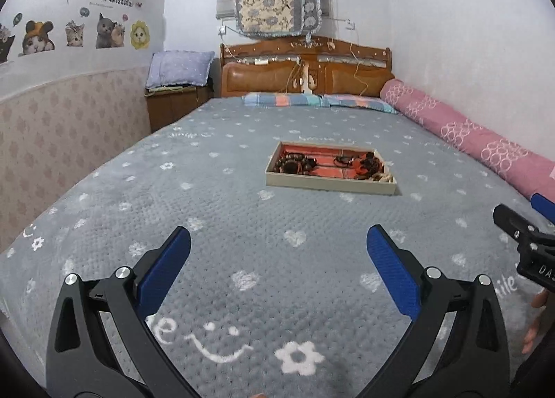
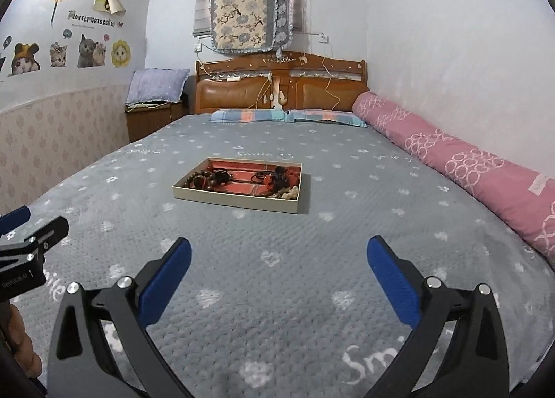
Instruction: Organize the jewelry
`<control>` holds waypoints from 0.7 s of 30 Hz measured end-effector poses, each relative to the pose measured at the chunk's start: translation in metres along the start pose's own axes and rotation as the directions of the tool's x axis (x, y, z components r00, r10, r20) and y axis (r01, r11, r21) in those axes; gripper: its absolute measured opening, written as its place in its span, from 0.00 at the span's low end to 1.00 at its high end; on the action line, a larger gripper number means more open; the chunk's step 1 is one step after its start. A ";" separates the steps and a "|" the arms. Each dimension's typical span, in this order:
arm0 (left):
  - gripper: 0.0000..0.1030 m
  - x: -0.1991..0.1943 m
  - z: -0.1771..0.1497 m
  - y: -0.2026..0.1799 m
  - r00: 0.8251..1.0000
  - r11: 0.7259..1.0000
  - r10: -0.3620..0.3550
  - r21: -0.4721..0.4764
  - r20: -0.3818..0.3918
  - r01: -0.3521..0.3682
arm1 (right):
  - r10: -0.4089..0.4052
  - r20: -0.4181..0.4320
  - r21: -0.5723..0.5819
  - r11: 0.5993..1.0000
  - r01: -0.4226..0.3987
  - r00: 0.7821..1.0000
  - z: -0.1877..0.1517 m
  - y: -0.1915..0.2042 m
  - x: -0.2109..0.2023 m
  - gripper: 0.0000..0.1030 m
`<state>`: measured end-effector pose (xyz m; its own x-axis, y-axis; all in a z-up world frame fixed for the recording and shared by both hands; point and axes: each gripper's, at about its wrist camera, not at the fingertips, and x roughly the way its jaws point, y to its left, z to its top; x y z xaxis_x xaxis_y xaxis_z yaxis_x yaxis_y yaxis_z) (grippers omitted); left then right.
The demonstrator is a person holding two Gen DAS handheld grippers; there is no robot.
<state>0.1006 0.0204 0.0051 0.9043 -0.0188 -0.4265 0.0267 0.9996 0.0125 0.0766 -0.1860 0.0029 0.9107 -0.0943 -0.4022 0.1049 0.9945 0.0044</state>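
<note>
Hovering over the near end of the bed (image 1: 104, 207), the left claw (image 1: 277, 245) is spread wide and holds nothing; the right claw (image 2: 277, 255) beside it is likewise wide and empty. Bare grey blanket (image 2: 277, 294) lies between both claws and the tray, with nothing in the way. Farther on, the shallow jewelry tray (image 2: 236, 202) sits flat mid-bed, well apart from either claw, with dark bead bracelets (image 2: 203, 181) at its left end and tangled red and dark pieces (image 2: 277, 179) at its right. A pink bolster (image 2: 468, 169) lines the bed's right edge against the wall. Pillows (image 2: 288, 116) and the wooden headboard (image 2: 281, 85) close the far end.
</note>
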 end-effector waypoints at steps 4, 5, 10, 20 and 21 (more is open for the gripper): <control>0.95 -0.015 0.007 -0.001 0.999 1.000 0.011 0.005 0.043 -0.011 | 0.006 0.018 -0.003 1.000 -0.006 1.000 0.002 0.003 -0.015 0.96; 0.95 -0.017 0.007 -0.002 0.999 1.000 0.012 0.006 0.047 -0.012 | 0.005 0.021 -0.004 1.000 -0.005 1.000 0.003 0.004 -0.017 0.96; 0.95 -0.026 0.009 -0.005 0.997 1.000 0.020 0.019 0.074 -0.021 | 0.005 0.032 -0.004 1.000 -0.005 0.999 0.002 0.009 -0.025 0.96; 0.95 -0.035 0.014 -0.001 0.995 1.000 0.023 -0.003 0.095 -0.023 | -0.011 0.082 0.010 1.000 0.010 0.997 0.006 0.008 -0.042 0.96; 0.95 -0.036 0.014 0.000 0.995 1.000 0.022 -0.006 0.098 -0.021 | -0.010 0.084 0.013 1.000 0.009 0.996 0.006 0.008 -0.043 0.96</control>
<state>0.0742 0.0204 0.0335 0.9419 0.0008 -0.3359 0.0049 0.9999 0.0161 0.0405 -0.1741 0.0259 0.9399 -0.1081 -0.3239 0.1184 0.9929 0.0121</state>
